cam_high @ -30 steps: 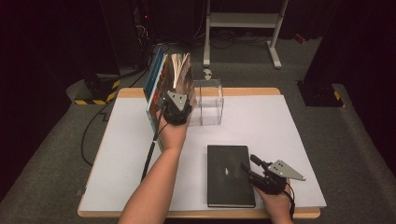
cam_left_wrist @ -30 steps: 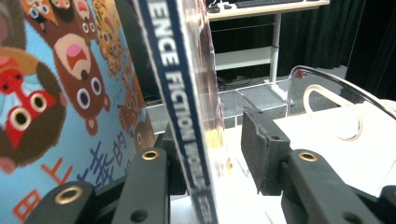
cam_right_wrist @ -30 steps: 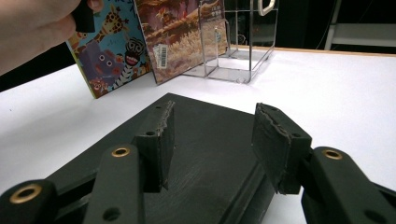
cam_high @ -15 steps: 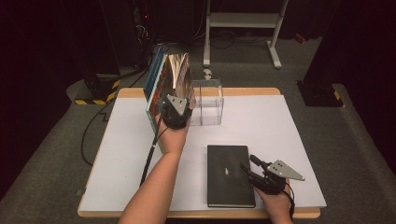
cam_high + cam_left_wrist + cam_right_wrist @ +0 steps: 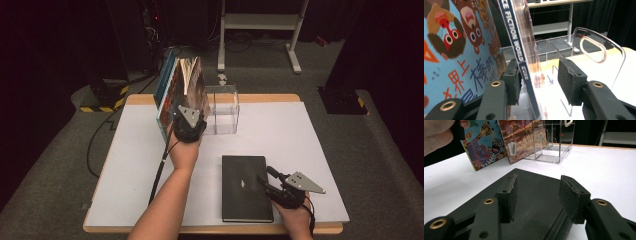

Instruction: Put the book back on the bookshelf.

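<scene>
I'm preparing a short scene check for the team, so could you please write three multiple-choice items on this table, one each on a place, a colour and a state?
1. Where does the black notebook lie?
A. on the white table, near the front edge
B. inside the clear rack
C. on the floor

2. What colour is the cover of the leftmost leaning book?
A. plain black
B. light blue with cartoon animals
C. plain white

3. How do the jaws of the left hand-held gripper stand?
A. clamped shut with nothing between them
B. apart, with a book's spine between them
C. closed on the notebook

Answers: 1 A, the high view shows it flat by the right hand-held gripper. 2 B, the left gripper view shows it. 3 B, the jaws have just been opening, with a gap at the right pad.
</scene>
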Demonstrator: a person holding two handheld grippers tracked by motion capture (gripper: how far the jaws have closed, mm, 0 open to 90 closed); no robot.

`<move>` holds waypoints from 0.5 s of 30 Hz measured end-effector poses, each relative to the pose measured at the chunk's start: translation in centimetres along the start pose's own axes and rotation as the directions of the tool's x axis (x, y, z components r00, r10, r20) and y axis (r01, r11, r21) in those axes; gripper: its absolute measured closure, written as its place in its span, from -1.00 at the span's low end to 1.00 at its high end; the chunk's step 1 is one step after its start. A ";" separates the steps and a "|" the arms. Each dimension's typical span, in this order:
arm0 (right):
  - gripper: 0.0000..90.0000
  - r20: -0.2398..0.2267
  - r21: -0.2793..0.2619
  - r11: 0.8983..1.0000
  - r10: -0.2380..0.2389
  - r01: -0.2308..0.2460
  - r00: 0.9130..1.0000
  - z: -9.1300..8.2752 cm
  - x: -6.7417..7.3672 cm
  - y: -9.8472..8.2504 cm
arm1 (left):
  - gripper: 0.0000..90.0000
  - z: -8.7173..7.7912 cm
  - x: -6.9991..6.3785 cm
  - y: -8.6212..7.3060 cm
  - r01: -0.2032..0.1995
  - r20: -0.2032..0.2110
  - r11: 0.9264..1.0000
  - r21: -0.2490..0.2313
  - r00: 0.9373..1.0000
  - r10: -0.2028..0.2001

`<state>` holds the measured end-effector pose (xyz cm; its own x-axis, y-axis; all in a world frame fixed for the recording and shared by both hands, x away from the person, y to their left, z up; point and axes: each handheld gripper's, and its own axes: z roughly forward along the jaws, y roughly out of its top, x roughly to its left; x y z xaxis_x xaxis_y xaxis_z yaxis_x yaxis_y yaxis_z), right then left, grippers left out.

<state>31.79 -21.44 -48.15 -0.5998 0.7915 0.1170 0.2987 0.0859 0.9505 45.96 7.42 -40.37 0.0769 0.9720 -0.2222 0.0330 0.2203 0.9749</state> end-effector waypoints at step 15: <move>0.09 -0.003 0.004 1.000 -0.004 0.004 1.000 0.0 0.1 0.0 | 0.19 -1.0 0.4 0.0 0.006 -0.010 1.000 -0.003 1.000 -0.006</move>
<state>31.73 -21.35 -48.18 -0.6031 0.7895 0.1142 0.2995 0.0915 0.9497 44.99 7.87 -40.48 0.0670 0.9713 -0.2283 0.0308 0.2267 0.9735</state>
